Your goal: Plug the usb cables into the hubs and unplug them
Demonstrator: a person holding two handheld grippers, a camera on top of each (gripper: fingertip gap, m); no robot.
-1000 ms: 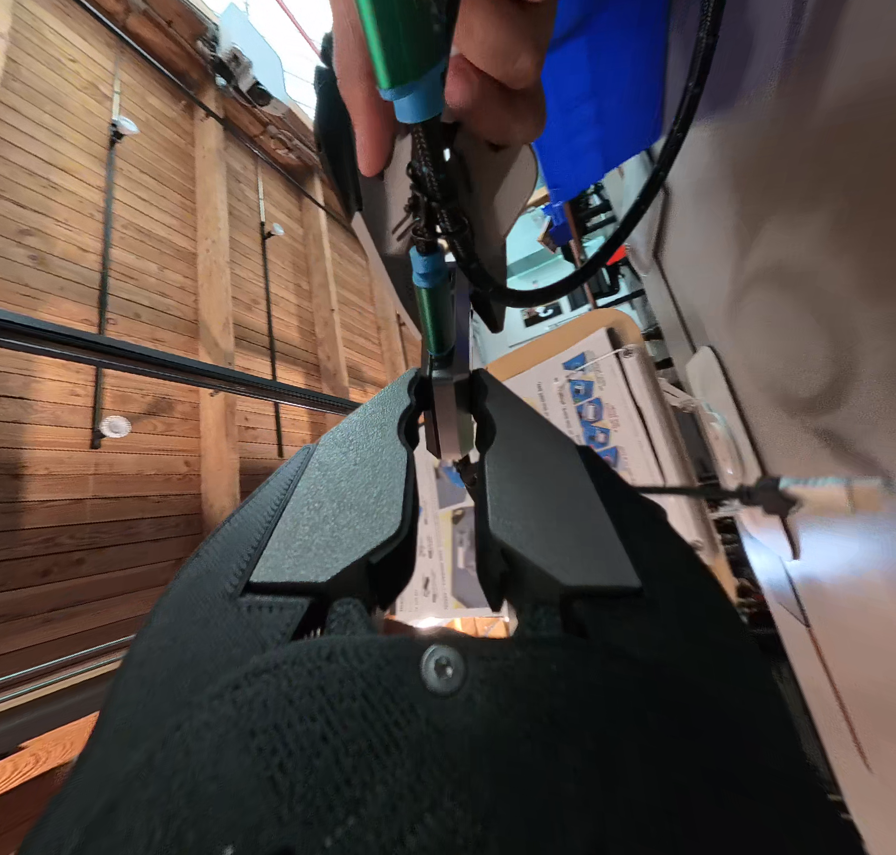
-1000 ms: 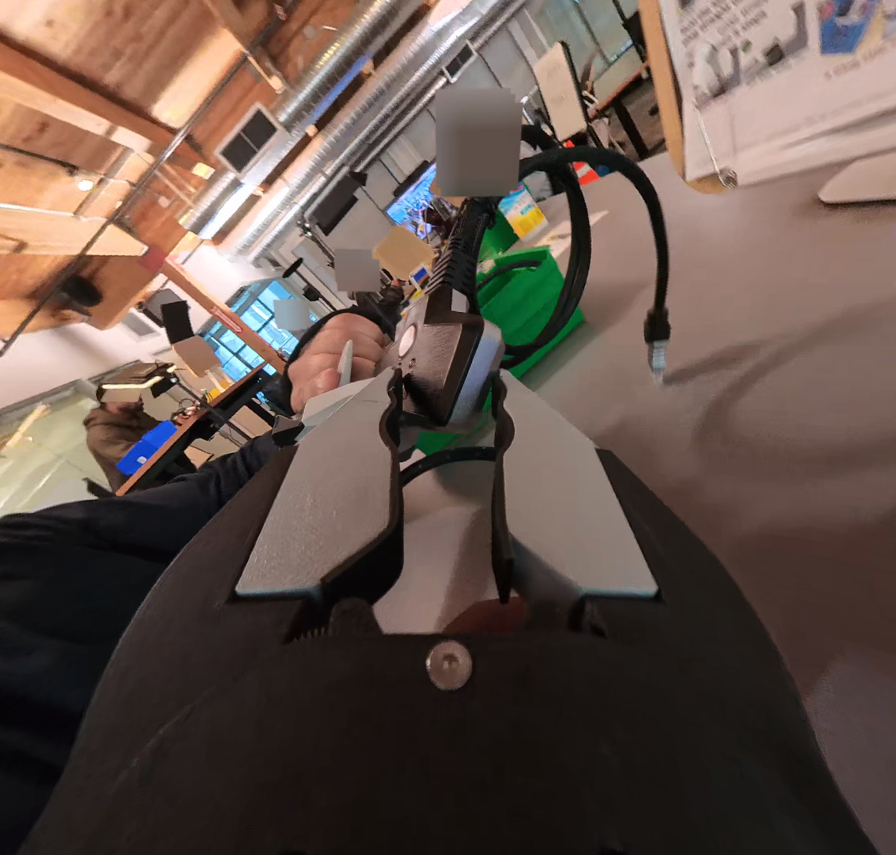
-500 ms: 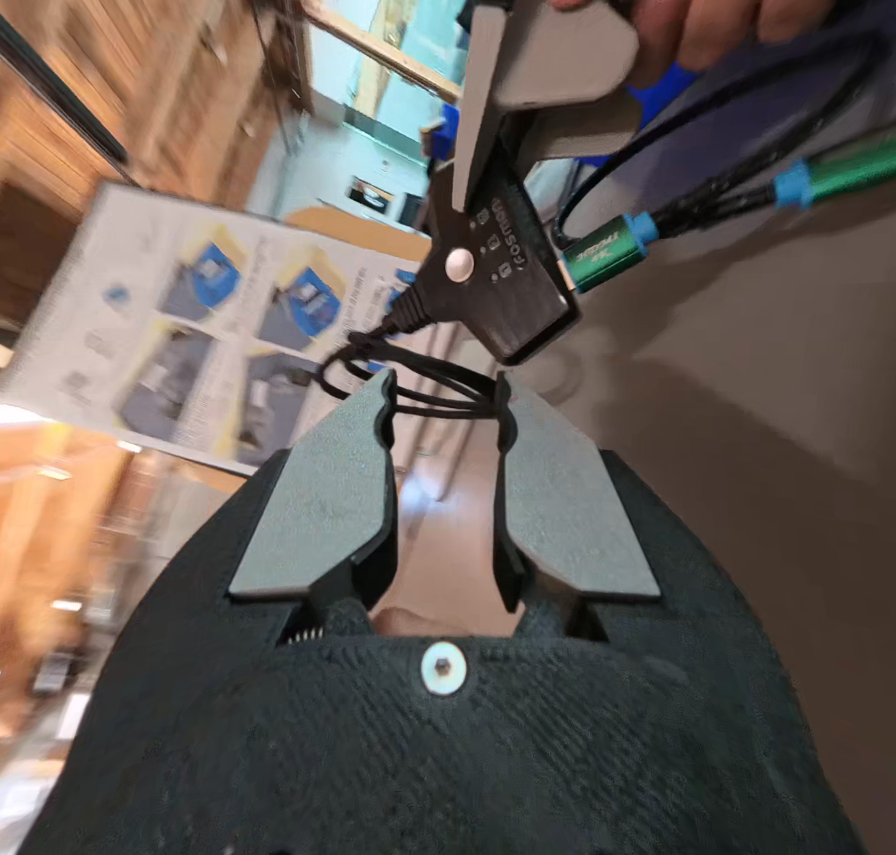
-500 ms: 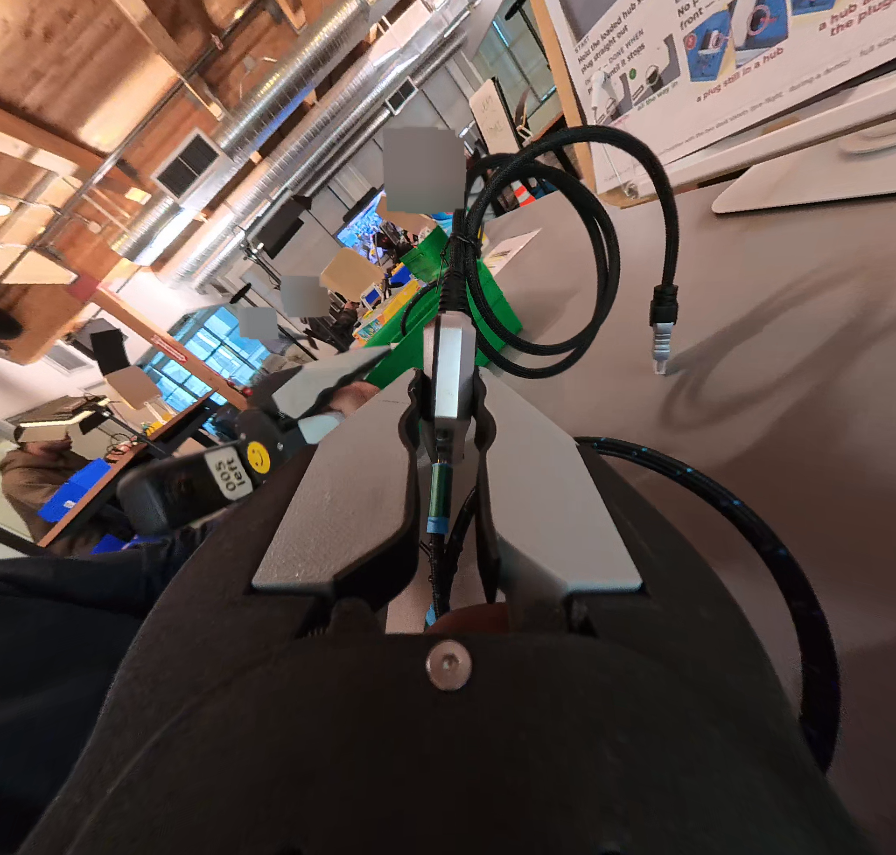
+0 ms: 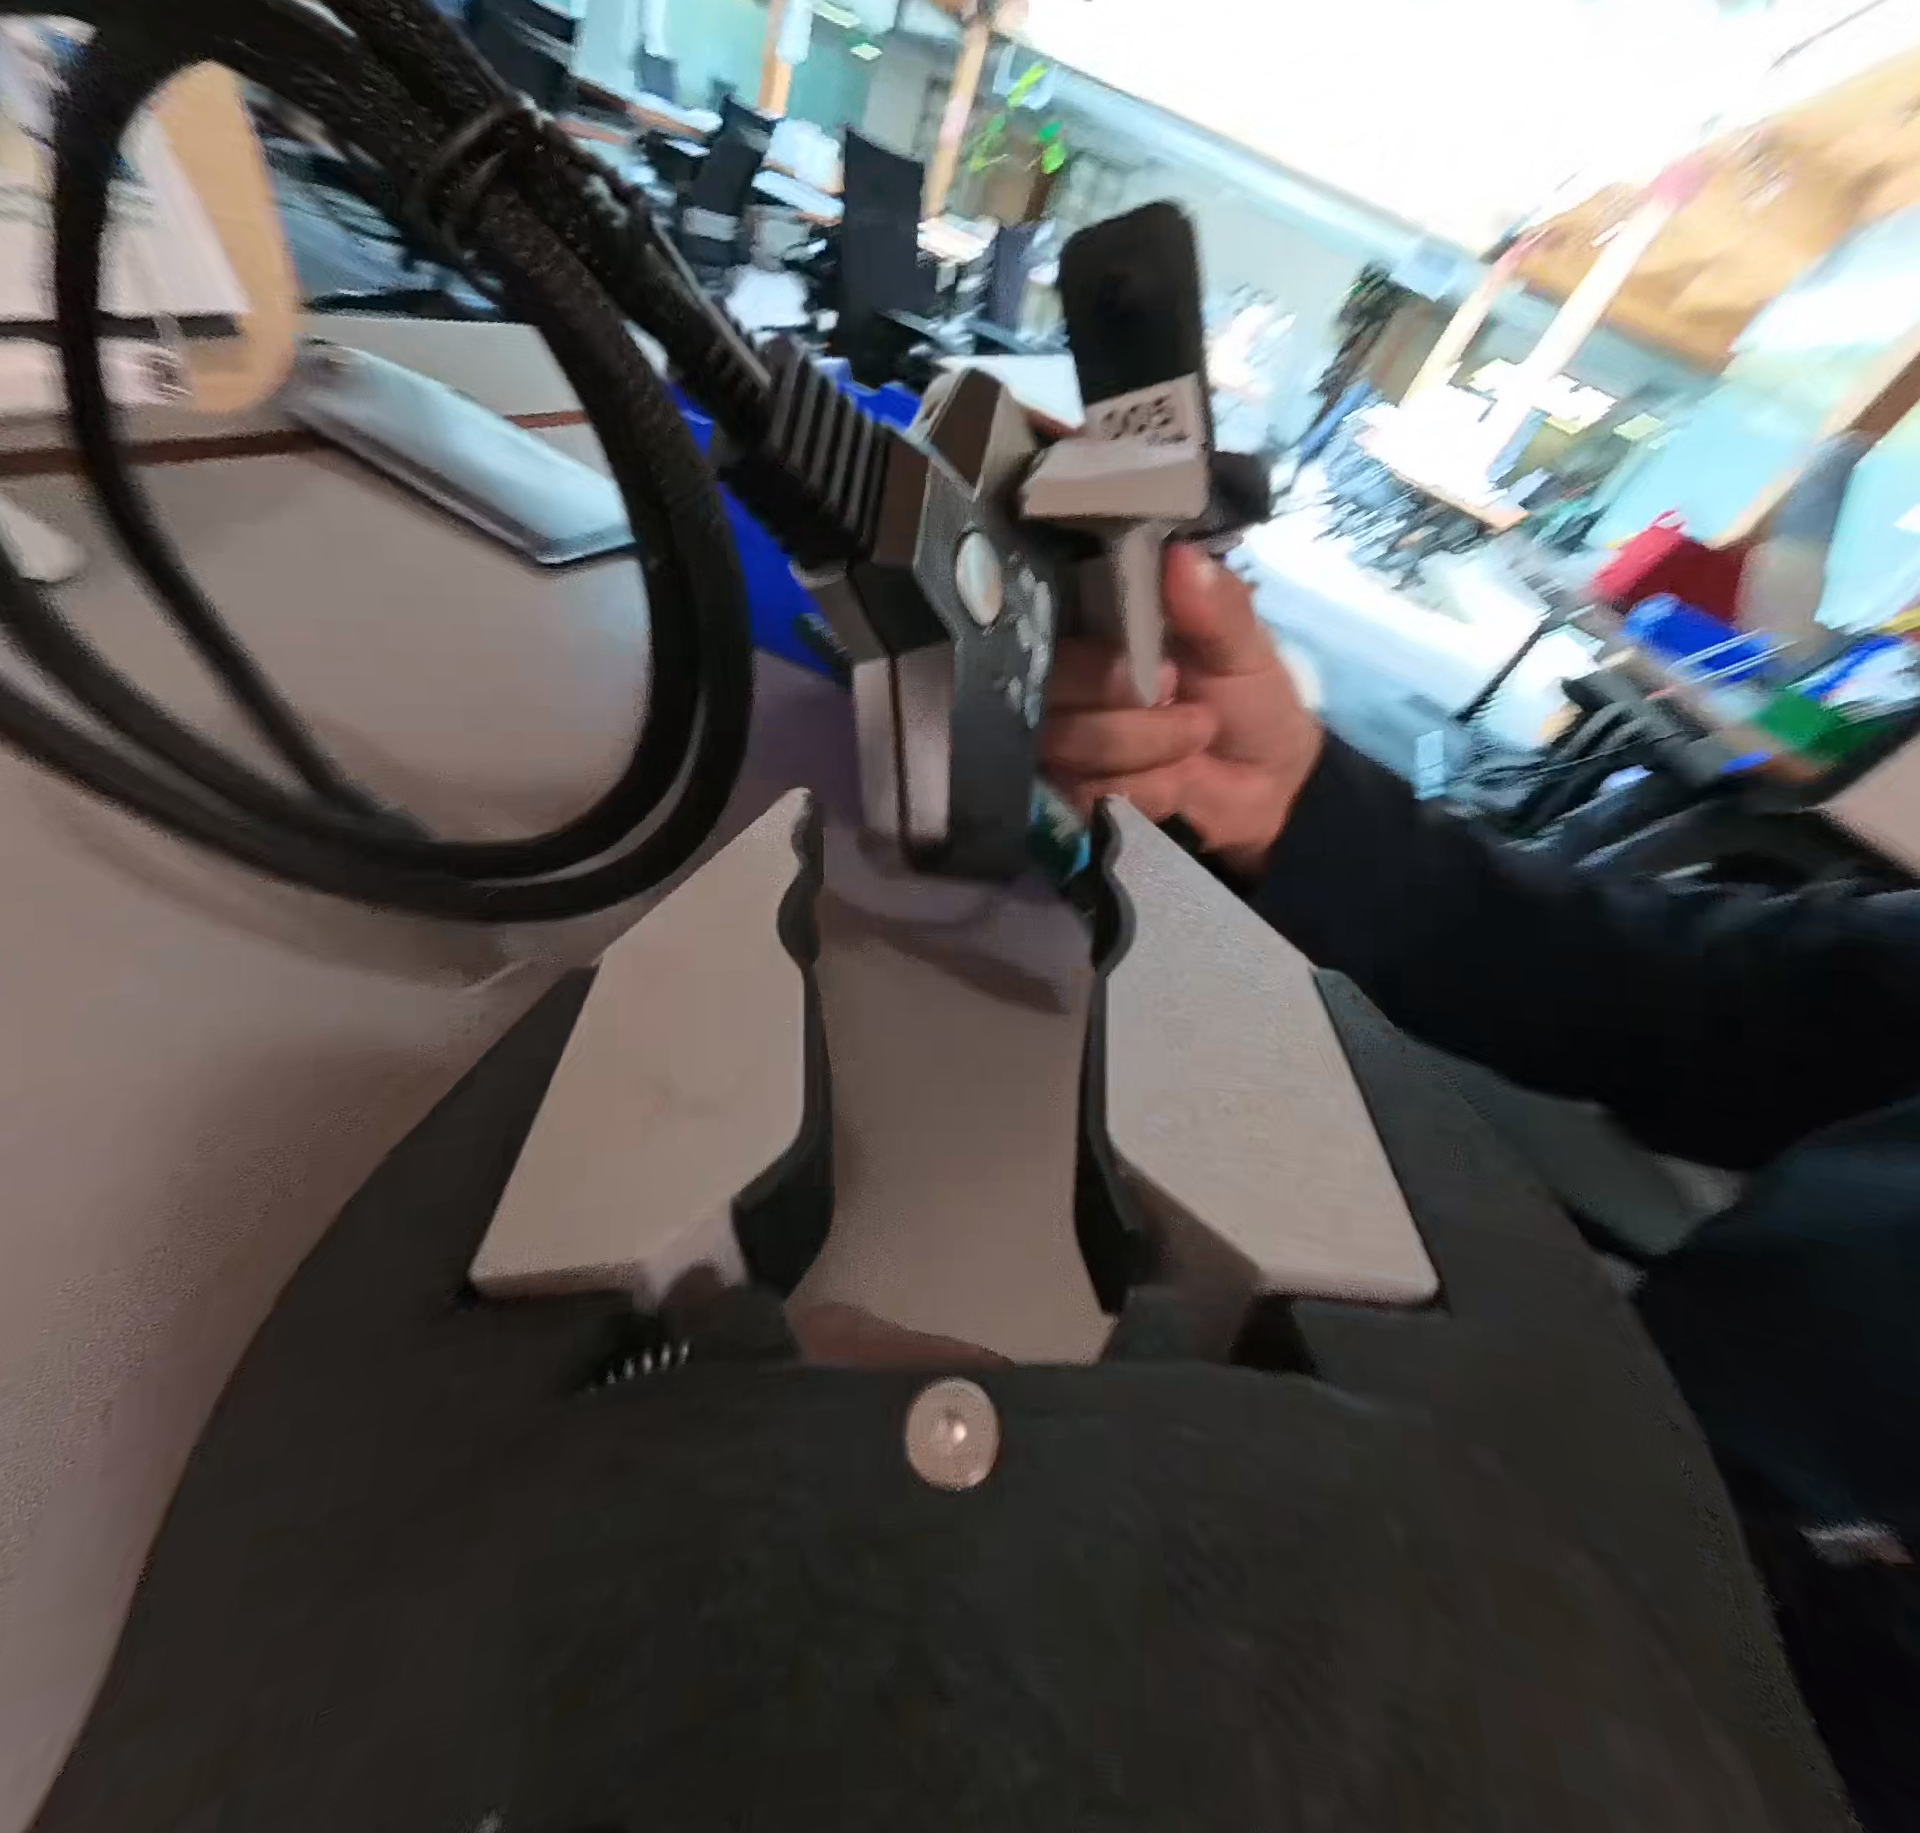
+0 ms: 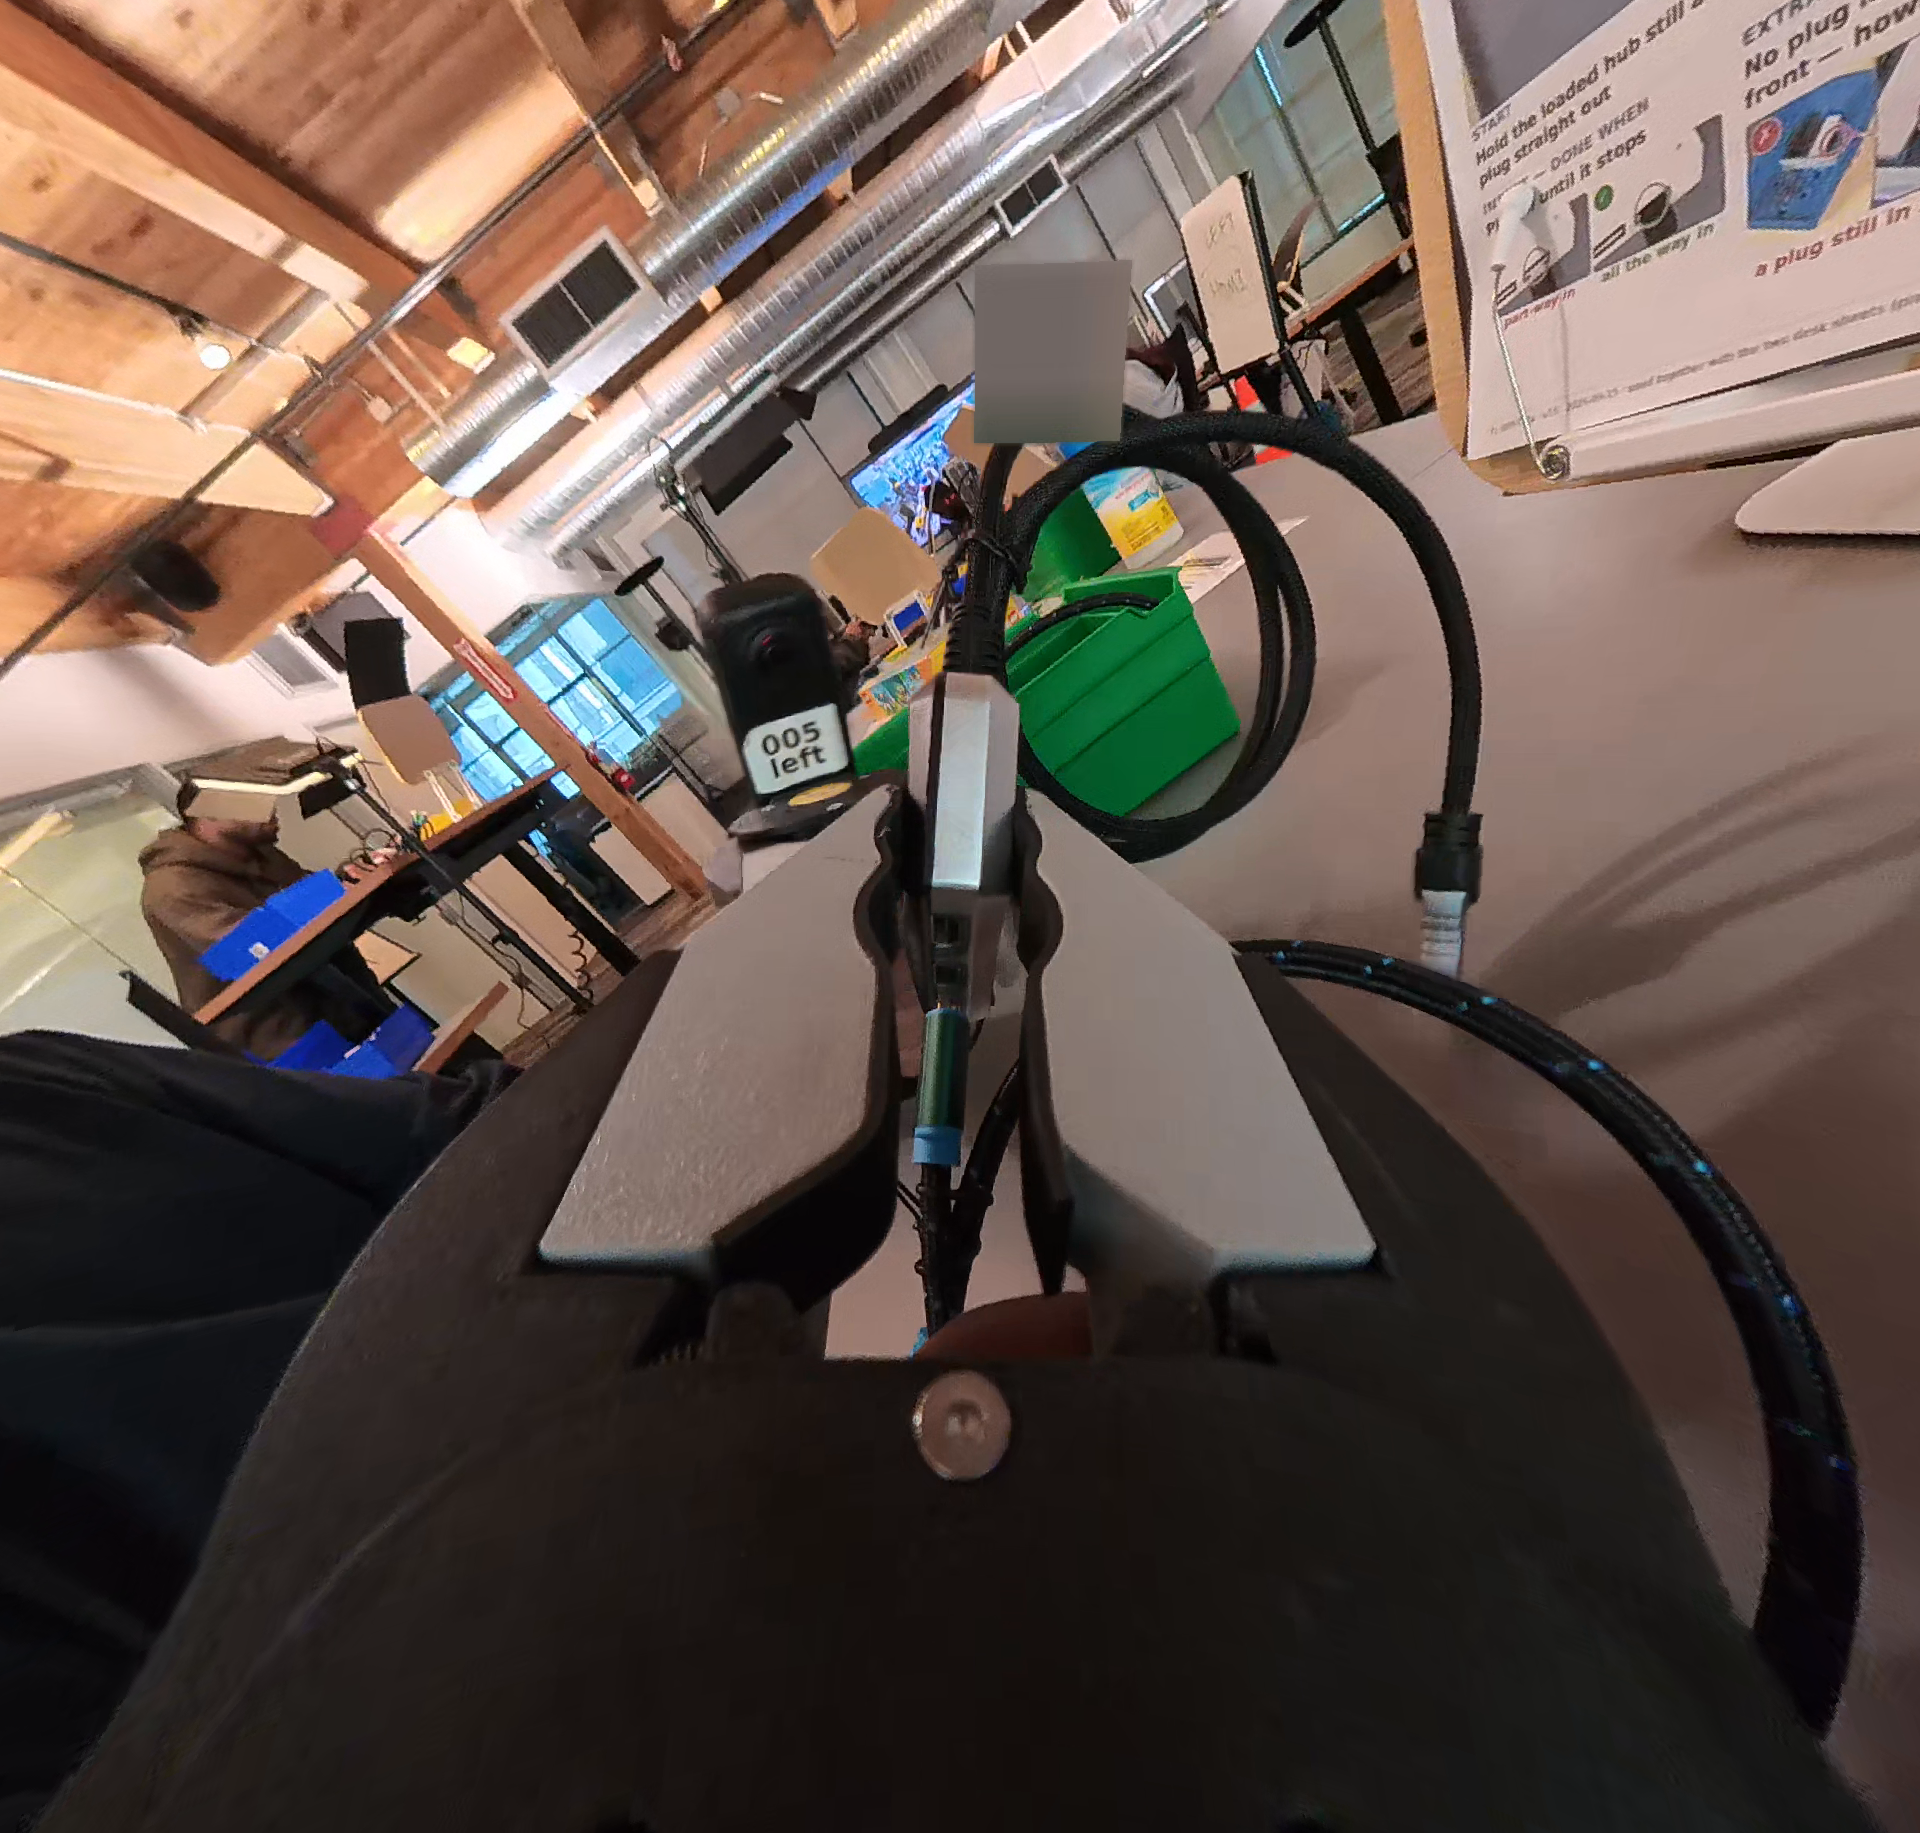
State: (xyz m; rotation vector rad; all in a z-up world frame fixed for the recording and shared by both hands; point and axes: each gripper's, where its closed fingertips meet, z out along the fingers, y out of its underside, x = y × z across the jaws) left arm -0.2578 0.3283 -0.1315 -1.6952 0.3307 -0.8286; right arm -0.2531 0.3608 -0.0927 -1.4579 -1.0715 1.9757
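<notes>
My right gripper (image 6: 971,853) is shut on a slim grey hub (image 6: 971,786), held edge-on between the fingertips. A green plug with a blue band (image 6: 940,1066) sits in the hub's near end. A black braided cable (image 6: 1444,661) loops from the hub's far end, and its connector (image 6: 1446,900) hangs just over the table. My left gripper (image 5: 956,822) is open and empty, close below the hub (image 5: 997,744). In the left wrist view a hand (image 5: 1174,734) holds the right gripper (image 5: 1013,630) on the hub, with the cable coil (image 5: 665,412) to the left.
A grey table (image 6: 1662,744) lies under both grippers. A green bin (image 6: 1122,682) stands behind the hub. A board with printed sheets (image 6: 1662,173) stands at the back right. A black cable with blue flecks (image 6: 1714,1212) curves along the right. A person sits at a far desk (image 6: 218,869). The grippers' ends are close to 6 centimeters from one another.
My left gripper has let go of the hub, opened and swung round to face it. My right gripper has kept its hold and now grips the hub edge-on.
</notes>
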